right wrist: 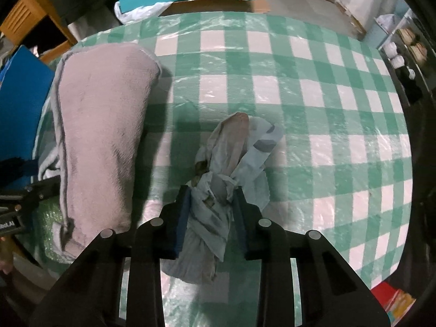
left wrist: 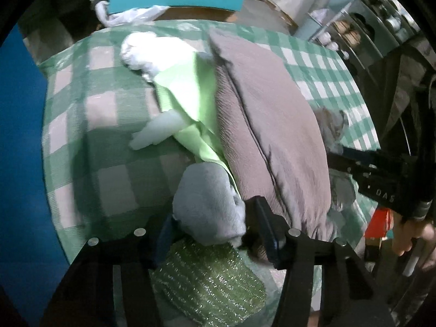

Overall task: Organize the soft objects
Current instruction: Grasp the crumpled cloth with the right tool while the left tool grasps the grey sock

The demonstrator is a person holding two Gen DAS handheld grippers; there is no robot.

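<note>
A: Claws first. Left claw (left wrist: 209, 234)?

B: Pinching a grey sock (left wrist: 211, 204), low over the worktop (left wrist: 114, 185), beside the folded towel (left wrist: 272, 125). Green scrubber (left wrist: 207, 280) lies beneath it.

A: Right claw (right wrist: 211, 212)?

B: Pressed onto a bunched blue rag (right wrist: 218, 190) near the middle of the checked cloth; the rag's far end trails forward from the fingers.

A: Handling?

B: All limp and light, probably. Sock and rag will sag and drape, so grab a thick bunch, not a loose edge. Towel looks bulkier; likely needs a hold at the fold. White plush (left wrist: 147, 51) lies partly under green cloth (left wrist: 190, 92); grip its body.
</note>
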